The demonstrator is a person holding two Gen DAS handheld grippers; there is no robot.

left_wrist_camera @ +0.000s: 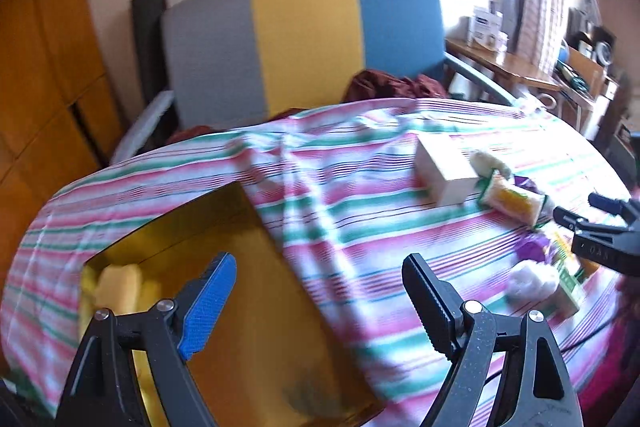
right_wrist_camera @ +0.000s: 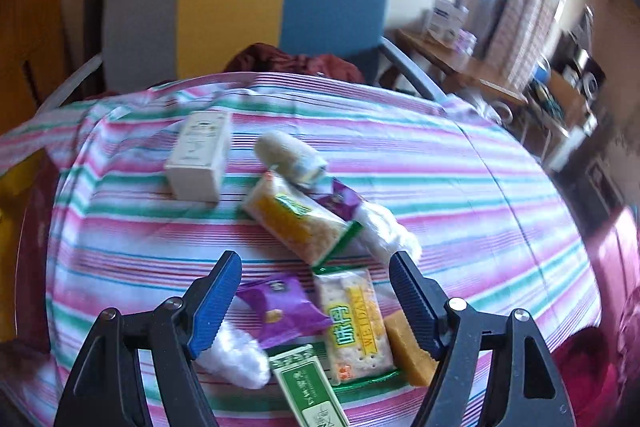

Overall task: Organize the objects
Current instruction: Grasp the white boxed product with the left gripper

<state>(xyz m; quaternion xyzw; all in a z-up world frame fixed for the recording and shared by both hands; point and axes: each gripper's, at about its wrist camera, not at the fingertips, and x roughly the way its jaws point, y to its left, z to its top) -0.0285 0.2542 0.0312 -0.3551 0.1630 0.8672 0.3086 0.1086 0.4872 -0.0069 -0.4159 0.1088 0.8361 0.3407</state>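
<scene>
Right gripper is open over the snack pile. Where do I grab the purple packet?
Pinch the purple packet across its puffy middle, coming straight down from above. It lies flat between the open right gripper fingers; its crimped ends are thin and crowded by neighbouring snacks.

On the table [right_wrist_camera: 460,163], the carton [right_wrist_camera: 200,157] lies at 11 o'clock of the snack pile, with the roll [right_wrist_camera: 290,157] just beside it at its 3 o'clock. The rice-cracker pack [right_wrist_camera: 296,223] sits at the pile's middle, and at its 6 o'clock lie 2 packets side by side, the pouch [right_wrist_camera: 280,307] left of the biscuit pack [right_wrist_camera: 354,323]. The chair [right_wrist_camera: 240,11] stands behind the table at 12 o'clock, and the bin [left_wrist_camera: 248,307] sits at the table's 9 o'clock edge.
</scene>
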